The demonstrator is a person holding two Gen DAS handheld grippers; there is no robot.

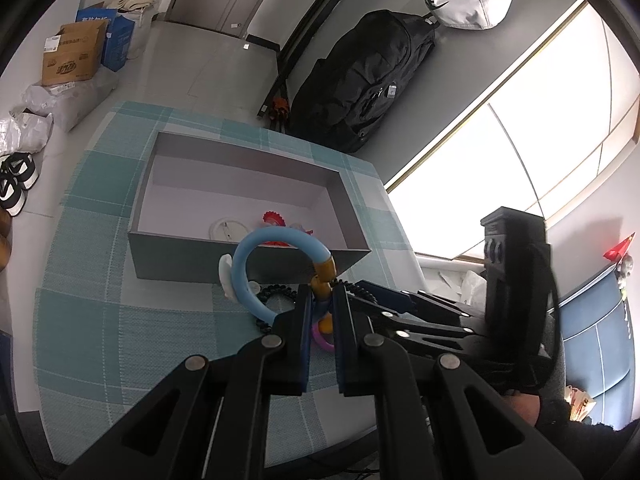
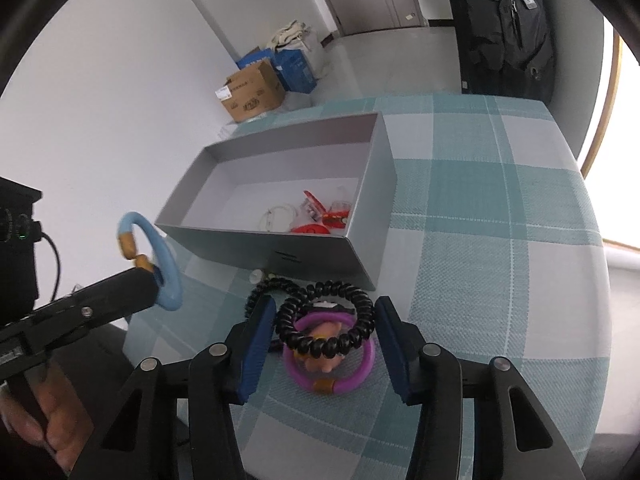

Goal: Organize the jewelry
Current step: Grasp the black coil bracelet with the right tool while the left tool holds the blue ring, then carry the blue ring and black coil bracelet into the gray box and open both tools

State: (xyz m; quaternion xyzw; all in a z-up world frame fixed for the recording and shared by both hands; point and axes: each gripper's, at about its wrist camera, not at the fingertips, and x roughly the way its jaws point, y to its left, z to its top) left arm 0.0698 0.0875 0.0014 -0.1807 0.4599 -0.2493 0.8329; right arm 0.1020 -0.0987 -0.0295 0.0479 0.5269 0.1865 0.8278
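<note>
My left gripper [image 1: 322,300] is shut on a light blue bracelet [image 1: 256,256] with tan end caps and holds it above the table, just short of the grey box [image 1: 248,258]. It also shows in the right wrist view [image 2: 154,264]. My right gripper [image 2: 326,340] is open, its fingers either side of a black spiral bracelet [image 2: 326,320] and a purple bracelet [image 2: 328,364] on the cloth. The box [image 2: 372,184] holds red and white pieces [image 2: 316,216] at one end.
The teal and grey checked tablecloth [image 2: 480,240] covers the table. A black beaded strand [image 1: 276,292] and a small white piece [image 1: 226,276] lie in front of the box. Cardboard boxes [image 2: 252,94], a black backpack [image 1: 360,88] and shoes [image 1: 16,184] are on the floor beyond.
</note>
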